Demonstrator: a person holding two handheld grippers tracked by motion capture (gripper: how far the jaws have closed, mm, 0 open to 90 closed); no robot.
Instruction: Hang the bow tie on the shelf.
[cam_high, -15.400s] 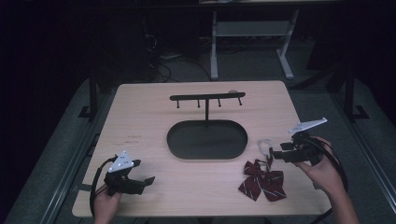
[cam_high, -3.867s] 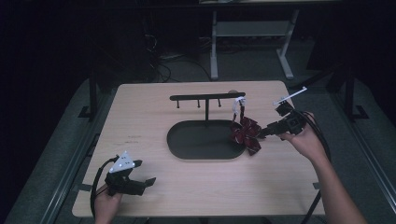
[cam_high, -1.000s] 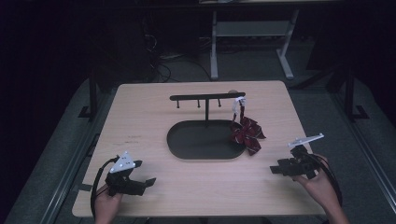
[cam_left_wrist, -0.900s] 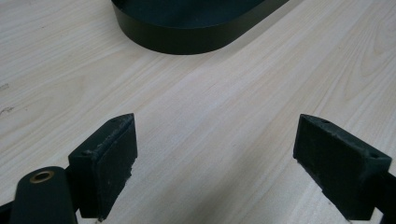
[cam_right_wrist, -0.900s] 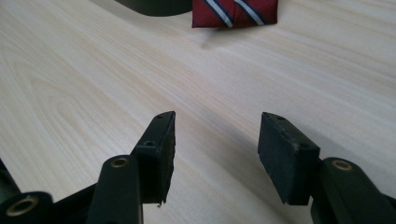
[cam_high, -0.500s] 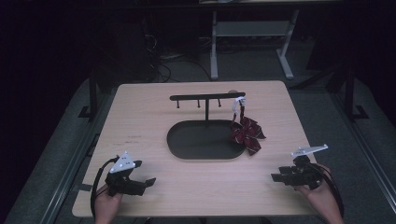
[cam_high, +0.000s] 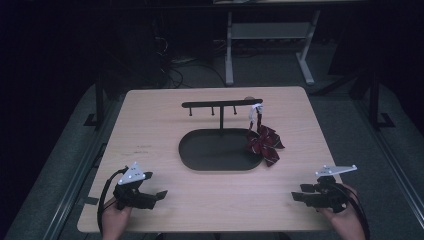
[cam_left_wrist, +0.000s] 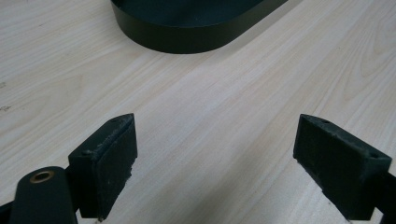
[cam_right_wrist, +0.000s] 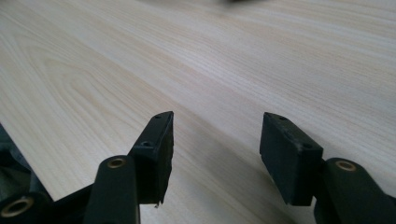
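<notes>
Bow tie (cam_high: 263, 143) now hangs off rack (cam_high: 221, 105) at 3 o'clock end; we've pulled right claw (cam_high: 298, 196) back to bench (cam_high: 160, 130), released & empty. Left claw (cam_high: 159, 195) released too. Looks done.

Left gripper (cam_high: 159, 194), lower left of high view: black body, grey three-cornered plate on top, black cable looping at its left side. Right gripper (cam_high: 296, 196), lower right: same black build, grey plate, black cable trailing past the hand (cam_high: 340, 216). Gripper views: jaws matte black, blocky, pads rough-edged with small screw holes; brass-coloured rivets at the jaw pivots.
</notes>
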